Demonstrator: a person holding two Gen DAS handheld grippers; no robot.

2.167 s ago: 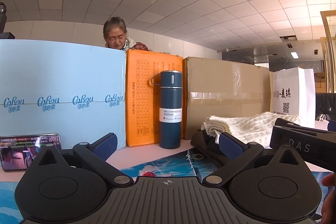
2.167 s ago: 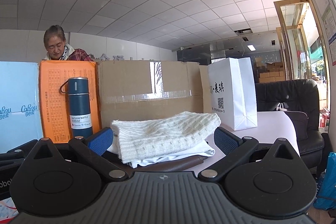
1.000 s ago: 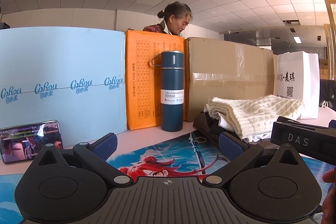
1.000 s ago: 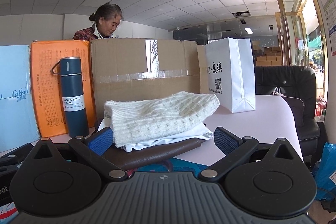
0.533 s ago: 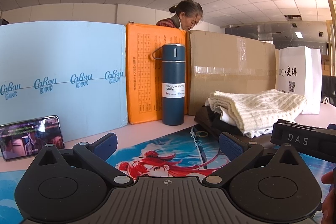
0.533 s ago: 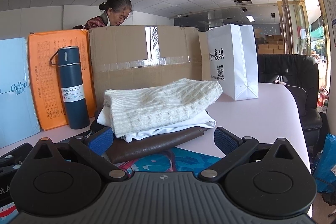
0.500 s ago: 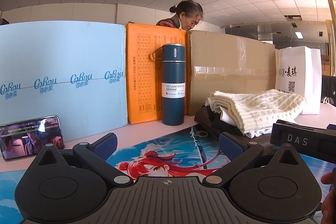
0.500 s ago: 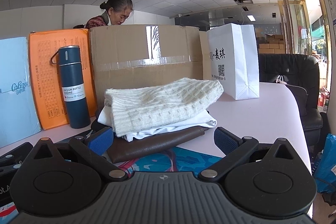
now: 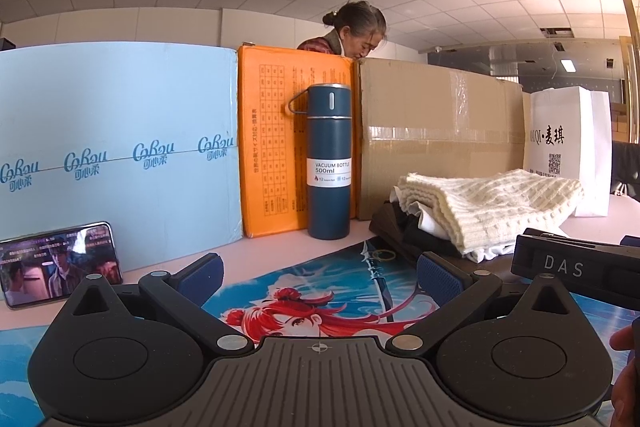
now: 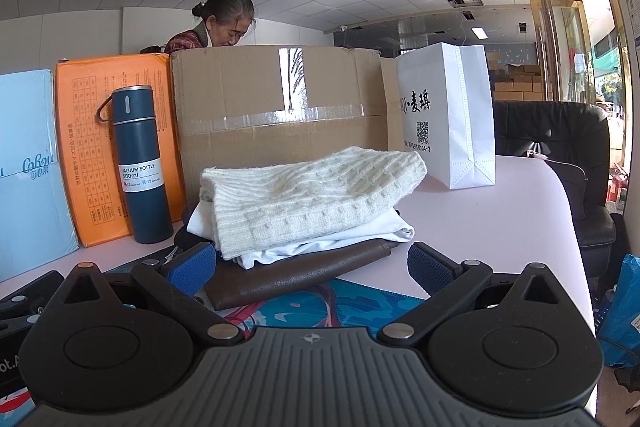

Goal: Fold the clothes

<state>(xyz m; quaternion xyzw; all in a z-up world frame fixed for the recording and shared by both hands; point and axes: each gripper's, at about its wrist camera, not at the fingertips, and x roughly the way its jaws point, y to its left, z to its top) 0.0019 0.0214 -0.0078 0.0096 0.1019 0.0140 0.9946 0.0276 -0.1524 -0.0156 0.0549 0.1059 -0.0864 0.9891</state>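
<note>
A pile of folded clothes lies on the table: a cream knit sweater (image 10: 308,193) on top, a white garment (image 10: 384,231) under it and a brown garment (image 10: 304,275) at the bottom. The pile also shows at the right of the left wrist view (image 9: 492,203). My right gripper (image 10: 312,267) is open and empty, just in front of the pile. My left gripper (image 9: 318,277) is open and empty over the printed mat (image 9: 320,299), left of the pile. The right gripper's body (image 9: 576,269) crosses the left wrist view at the right.
A blue vacuum bottle (image 9: 329,163) stands by an orange box (image 9: 272,143), a light blue box (image 9: 116,147) and a cardboard box (image 10: 280,123). A phone (image 9: 60,263) leans at left. A white bag (image 10: 448,119) stands at right. A woman (image 10: 224,23) is behind the boxes.
Both grippers have risen and tipped slightly downward, so more of the mat and table shows. The woman behind the boxes has moved to the right. Both grippers stay open.
</note>
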